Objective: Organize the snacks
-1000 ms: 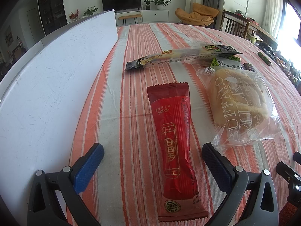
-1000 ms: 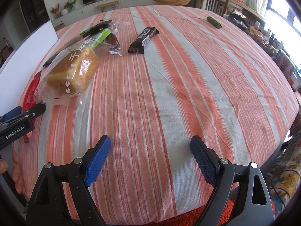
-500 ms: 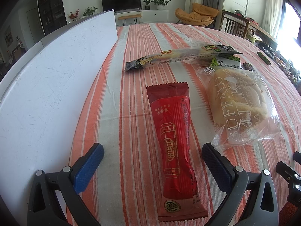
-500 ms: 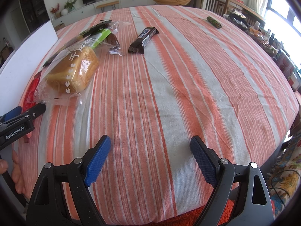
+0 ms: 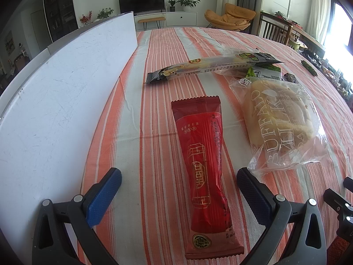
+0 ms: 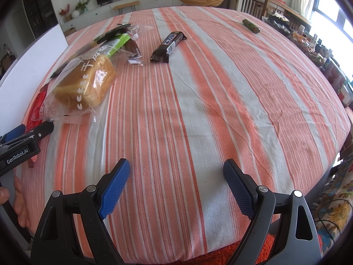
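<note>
A long red snack pack (image 5: pixel 204 167) lies on the striped tablecloth between the open jaws of my left gripper (image 5: pixel 178 180). A bagged bread loaf (image 5: pixel 280 123) lies to its right; it also shows in the right wrist view (image 6: pixel 85 88). A long black and yellow snack pack (image 5: pixel 211 66) lies beyond, over a green pack (image 5: pixel 264 72). A dark chocolate bar (image 6: pixel 168 46) lies further right. My right gripper (image 6: pixel 176 180) is open and empty over bare cloth near the table's front edge.
A white board (image 5: pixel 61 101) stands along the table's left side. A small dark green snack (image 6: pixel 251 26) lies far at the back right. The table edge (image 6: pixel 344 119) drops off to the right, with chairs and clutter beyond.
</note>
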`<state>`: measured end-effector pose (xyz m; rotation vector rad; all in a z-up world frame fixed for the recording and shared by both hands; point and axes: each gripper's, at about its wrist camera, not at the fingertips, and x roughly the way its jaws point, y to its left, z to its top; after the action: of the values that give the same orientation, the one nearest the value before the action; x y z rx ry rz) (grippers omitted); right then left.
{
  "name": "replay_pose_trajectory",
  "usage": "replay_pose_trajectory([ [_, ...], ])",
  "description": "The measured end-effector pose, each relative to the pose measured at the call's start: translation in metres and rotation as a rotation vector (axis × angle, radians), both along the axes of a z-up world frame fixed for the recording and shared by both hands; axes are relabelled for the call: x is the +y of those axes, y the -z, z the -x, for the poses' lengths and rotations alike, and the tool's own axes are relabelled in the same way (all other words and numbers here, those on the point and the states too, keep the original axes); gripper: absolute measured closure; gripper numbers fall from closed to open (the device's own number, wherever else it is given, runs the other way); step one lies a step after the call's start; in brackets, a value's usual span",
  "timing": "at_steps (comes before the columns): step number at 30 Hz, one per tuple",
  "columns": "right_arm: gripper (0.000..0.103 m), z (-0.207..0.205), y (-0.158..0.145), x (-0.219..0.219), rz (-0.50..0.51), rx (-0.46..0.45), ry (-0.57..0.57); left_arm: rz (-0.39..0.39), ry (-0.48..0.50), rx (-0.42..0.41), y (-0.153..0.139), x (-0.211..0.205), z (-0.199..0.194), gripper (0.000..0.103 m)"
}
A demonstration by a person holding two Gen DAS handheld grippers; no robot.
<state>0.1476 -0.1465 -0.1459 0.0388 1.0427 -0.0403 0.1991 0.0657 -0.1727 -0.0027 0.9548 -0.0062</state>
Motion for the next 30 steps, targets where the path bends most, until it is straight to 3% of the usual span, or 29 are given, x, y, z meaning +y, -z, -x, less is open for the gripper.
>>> replay_pose_trajectory([
  [22,0.014,0.0,-0.002,-0.002,-0.015,0.004,0.0,0.0,0.003,-0.001,0.0,-0.001,0.0,0.0],
  [27,0.016,0.004,-0.031,-0.038,-0.266,-0.1,0.12,0.001,0.004,-0.002,0.0,-0.002,-0.001,0.0],
  [30,0.016,-0.014,-0.058,-0.031,-0.331,-0.107,0.083,0.001,0.005,-0.002,0.0,-0.003,-0.001,0.0],
])
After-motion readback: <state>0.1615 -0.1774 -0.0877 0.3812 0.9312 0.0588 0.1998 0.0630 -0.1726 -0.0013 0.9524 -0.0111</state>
